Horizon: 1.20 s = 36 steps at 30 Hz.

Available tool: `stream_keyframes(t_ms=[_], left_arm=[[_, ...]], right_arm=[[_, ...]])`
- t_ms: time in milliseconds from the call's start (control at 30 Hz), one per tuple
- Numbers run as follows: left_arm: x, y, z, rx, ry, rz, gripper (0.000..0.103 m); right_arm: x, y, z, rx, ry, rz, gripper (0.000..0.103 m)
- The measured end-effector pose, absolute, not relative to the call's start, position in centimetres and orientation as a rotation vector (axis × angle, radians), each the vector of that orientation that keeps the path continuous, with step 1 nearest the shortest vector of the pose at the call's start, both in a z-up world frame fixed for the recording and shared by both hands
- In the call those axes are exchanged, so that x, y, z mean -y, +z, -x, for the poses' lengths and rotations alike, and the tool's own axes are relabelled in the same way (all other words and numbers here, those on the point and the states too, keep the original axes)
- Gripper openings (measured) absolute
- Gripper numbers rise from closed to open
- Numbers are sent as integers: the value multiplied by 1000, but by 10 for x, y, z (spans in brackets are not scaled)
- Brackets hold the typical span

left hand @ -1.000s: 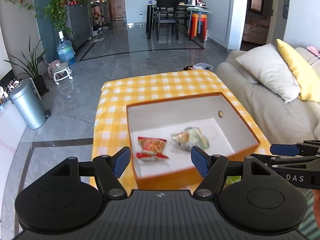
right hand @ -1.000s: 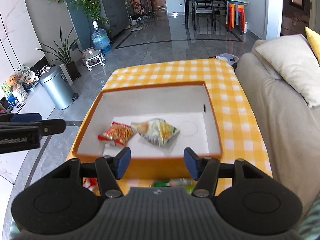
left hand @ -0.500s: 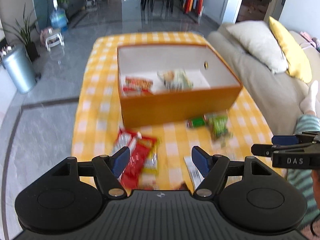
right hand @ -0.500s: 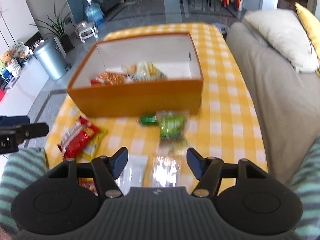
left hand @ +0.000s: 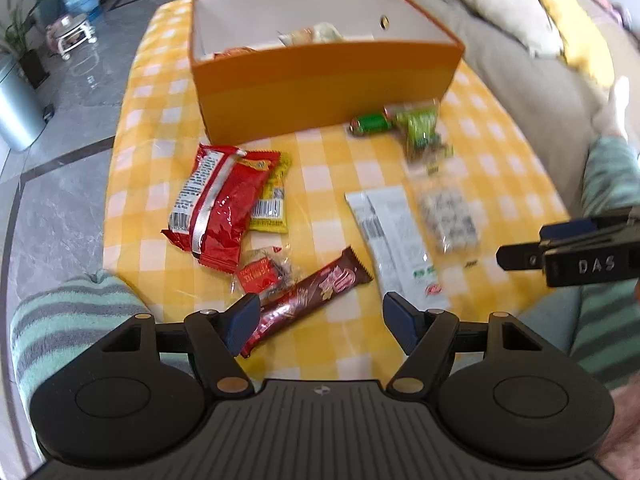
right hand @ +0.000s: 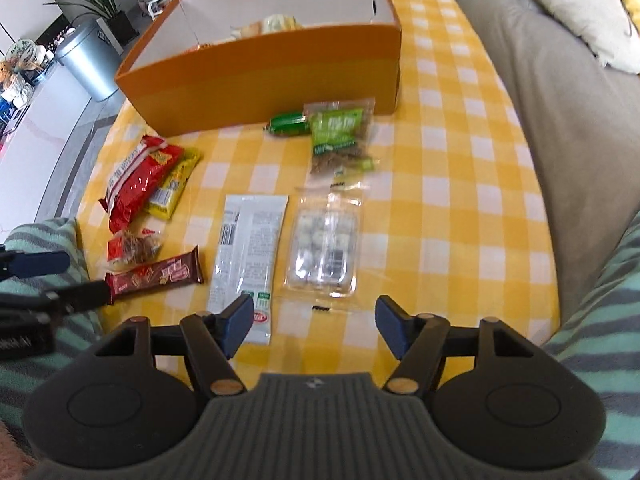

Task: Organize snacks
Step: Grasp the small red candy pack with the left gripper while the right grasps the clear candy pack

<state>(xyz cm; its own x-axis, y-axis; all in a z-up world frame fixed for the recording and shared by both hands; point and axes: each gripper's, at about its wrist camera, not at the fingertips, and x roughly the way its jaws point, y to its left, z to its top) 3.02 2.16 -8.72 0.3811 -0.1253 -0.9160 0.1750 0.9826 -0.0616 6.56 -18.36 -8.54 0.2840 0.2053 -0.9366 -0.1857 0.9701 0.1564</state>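
Note:
An orange box (left hand: pixel 320 80) (right hand: pixel 260 76) stands at the far end of the yellow checked table, with two snack packets inside. Several snacks lie in front of it: a red bag (left hand: pixel 216 200) (right hand: pixel 136 176), a yellow packet (left hand: pixel 272 200), a brown chocolate bar (left hand: pixel 308 296) (right hand: pixel 160 276), a white packet (left hand: pixel 396 236) (right hand: pixel 248 252), a clear tray pack (right hand: pixel 324 248) and a green packet (right hand: pixel 340 132). My left gripper (left hand: pixel 320 320) is open and empty above the chocolate bar. My right gripper (right hand: pixel 316 324) is open and empty, near the white packet and the tray pack.
A grey sofa (right hand: pixel 560 100) with cushions runs along the table's right side. A metal bin (right hand: pixel 88 56) and plants stand on the floor at the left. The person's striped knees (left hand: pixel 72 312) flank the table's near edge.
Both grippers have pulled back from over the box toward the table's near edge and tilted down. The loose snacks in front of the box have come into view. Both stay open.

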Motion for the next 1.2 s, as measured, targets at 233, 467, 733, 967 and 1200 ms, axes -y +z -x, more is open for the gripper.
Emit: stream_keyframes(t_ms=[233,467,733,967,1200], left_arm=[[-14,-98,-40,-1196,-248,-152,82],[-16,-111,-57,-1232,-258,-266,80],[-33,-129,-68,-1252,-206,-285,80],[-33,-138,-79,-1264,-219,-247,79],[-35,-149,-88,-1295,-198,-166,67]], right_arm=[[178,-97,-68,-1307,280,-6,66],[175,-107,-76,-1323,269,8,67],[175,-123,-90,-1301,238,16,67],[175,-138,-102,-1278,260,4,65],[182,-151,-113,-1277,238,-41,58]])
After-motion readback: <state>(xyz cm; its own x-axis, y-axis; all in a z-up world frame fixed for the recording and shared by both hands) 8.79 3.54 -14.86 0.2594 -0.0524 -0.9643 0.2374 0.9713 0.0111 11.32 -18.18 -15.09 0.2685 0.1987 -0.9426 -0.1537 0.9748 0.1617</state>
